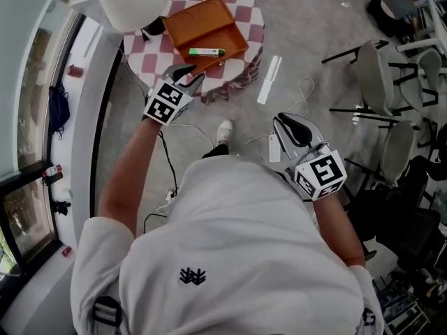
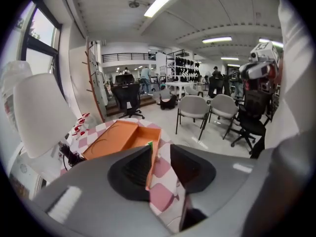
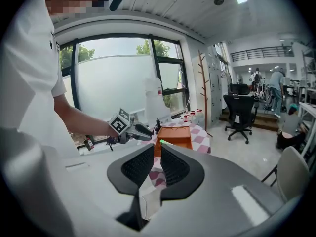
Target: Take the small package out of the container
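An open orange container (image 1: 202, 19) lies on a round table with a red-and-white checked cloth (image 1: 248, 9). The small green-and-white package (image 1: 207, 51) lies inside it, along the near wall. My left gripper (image 1: 190, 72) hovers at the table's near edge, just short of the container, open and empty. In the left gripper view the container (image 2: 118, 137) and a green tip of the package (image 2: 149, 143) show past the left jaw. My right gripper (image 1: 283, 119) hangs over the floor to the right, away from the table, its jaws a narrow gap apart with nothing between them.
A large white rounded object (image 1: 133, 2) stands at the table's left beside a black cable (image 1: 154, 28). A white strip (image 1: 269, 70) and cords lie on the floor. Grey chairs (image 1: 391, 68) stand at the right. A window ledge (image 1: 84, 82) runs along the left.
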{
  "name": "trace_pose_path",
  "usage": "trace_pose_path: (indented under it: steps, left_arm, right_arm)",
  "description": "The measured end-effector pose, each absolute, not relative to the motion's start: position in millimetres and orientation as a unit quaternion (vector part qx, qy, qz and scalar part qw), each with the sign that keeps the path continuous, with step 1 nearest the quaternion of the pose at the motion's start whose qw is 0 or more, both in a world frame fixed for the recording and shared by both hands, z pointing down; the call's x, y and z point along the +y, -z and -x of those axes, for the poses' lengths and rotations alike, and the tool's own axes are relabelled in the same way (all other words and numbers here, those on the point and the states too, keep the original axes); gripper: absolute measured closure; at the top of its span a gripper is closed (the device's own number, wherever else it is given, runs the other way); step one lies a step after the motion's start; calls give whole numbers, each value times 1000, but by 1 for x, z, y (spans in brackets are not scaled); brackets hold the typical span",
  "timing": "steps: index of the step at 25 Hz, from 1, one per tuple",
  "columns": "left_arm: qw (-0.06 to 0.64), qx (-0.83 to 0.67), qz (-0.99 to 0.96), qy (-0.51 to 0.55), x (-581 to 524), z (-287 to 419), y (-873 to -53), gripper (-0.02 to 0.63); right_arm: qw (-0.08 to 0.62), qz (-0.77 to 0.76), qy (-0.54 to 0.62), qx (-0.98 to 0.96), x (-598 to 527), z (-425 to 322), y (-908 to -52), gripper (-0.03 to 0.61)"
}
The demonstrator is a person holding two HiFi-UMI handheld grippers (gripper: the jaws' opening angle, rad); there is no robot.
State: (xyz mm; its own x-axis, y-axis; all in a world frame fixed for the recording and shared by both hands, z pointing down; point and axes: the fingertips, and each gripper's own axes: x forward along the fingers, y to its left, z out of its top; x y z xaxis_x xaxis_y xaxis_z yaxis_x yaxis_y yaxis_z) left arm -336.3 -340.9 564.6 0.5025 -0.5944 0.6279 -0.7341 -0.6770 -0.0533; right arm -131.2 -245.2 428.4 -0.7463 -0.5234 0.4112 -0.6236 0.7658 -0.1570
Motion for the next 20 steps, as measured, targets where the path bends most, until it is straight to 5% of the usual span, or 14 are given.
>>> trace_pose_path:
  steps: [20]
  left_arm:
    - [73, -223, -839, -491, -430, 356, -685, 403]
  right_arm:
    - [188, -458, -198, -846, -255, 73, -446, 541]
